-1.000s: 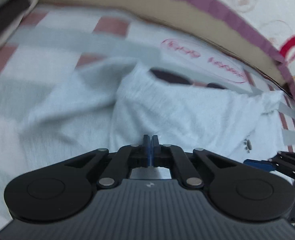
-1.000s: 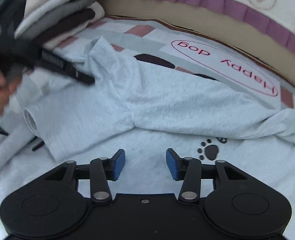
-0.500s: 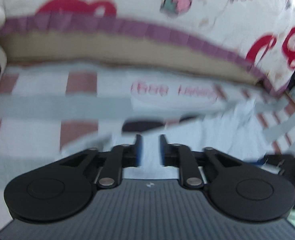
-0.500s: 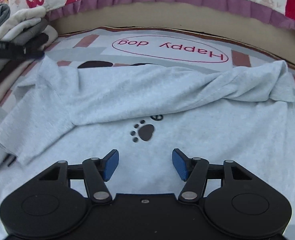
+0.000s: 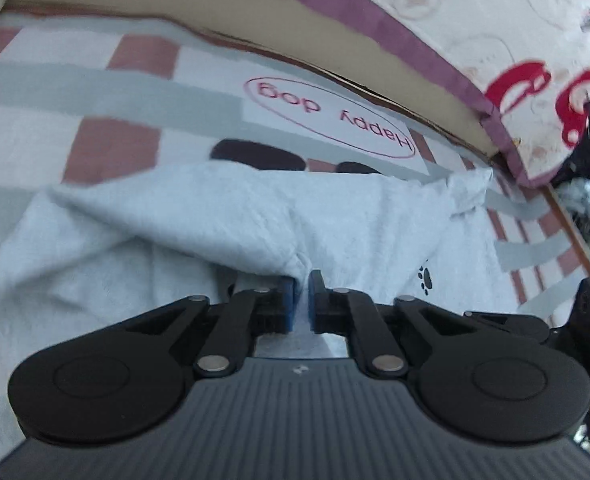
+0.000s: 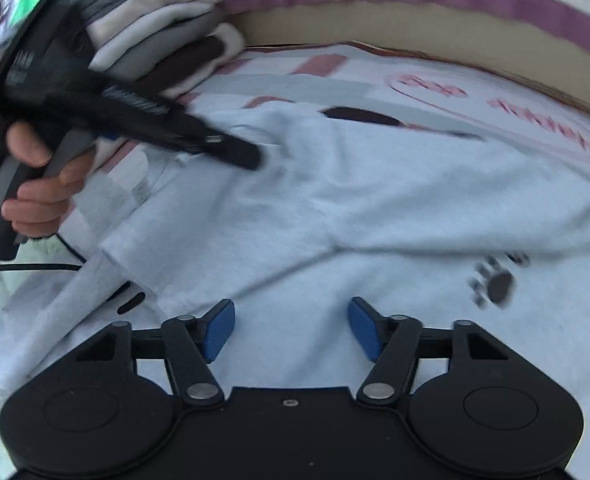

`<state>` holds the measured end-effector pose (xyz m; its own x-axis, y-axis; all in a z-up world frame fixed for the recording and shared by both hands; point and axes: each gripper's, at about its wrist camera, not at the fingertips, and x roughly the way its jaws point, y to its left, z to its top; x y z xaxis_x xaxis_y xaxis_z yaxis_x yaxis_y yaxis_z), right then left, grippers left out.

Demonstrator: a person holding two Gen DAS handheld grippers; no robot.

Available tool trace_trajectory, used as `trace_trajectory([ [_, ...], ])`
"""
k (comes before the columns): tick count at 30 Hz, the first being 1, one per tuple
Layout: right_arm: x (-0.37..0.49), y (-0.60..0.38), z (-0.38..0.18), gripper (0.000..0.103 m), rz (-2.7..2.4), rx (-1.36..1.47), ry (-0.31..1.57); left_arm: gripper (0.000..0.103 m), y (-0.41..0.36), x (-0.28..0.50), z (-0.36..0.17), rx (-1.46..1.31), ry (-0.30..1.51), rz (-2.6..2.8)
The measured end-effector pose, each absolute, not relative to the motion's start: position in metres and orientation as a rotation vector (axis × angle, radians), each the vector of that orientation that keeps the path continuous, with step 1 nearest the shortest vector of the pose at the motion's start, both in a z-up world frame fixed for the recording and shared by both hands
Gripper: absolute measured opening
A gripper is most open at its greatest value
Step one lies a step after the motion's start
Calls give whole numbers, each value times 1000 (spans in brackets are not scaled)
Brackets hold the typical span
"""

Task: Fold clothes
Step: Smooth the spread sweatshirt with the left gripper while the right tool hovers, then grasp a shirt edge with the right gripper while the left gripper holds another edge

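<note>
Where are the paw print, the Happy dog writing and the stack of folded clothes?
paw print [image 5: 426,279], left wrist view, on its dark main pad.
Happy dog writing [image 5: 331,122], left wrist view, middle of the red oval.
stack of folded clothes [image 6: 167,36], right wrist view, on a pale middle layer.

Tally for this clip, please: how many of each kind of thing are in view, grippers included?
Spread-out T-shirt: 1
Pile of folded clothes: 1
Handheld grippers: 2 (left gripper, right gripper)
Total: 4
</note>
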<state>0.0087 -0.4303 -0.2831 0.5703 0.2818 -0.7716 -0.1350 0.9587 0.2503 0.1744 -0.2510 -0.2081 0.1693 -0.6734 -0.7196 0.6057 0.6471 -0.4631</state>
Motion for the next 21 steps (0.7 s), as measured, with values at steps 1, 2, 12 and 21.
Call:
trace_trajectory([
  [1,9,-422,-282,71,252,133,934,6,-252,173,-206,-72,1052,-911],
  [2,10,-414,-281,71,257,96,935,6,-249,174,-204,-88,1046,-912],
  [12,-16,-380,-281,69,323,65,898,6,-249,183,-194,-321,1048,-984],
  [21,-14,-406,-281,69,115,-19,870,5,-260,209,-175,-306,1020,-977],
])
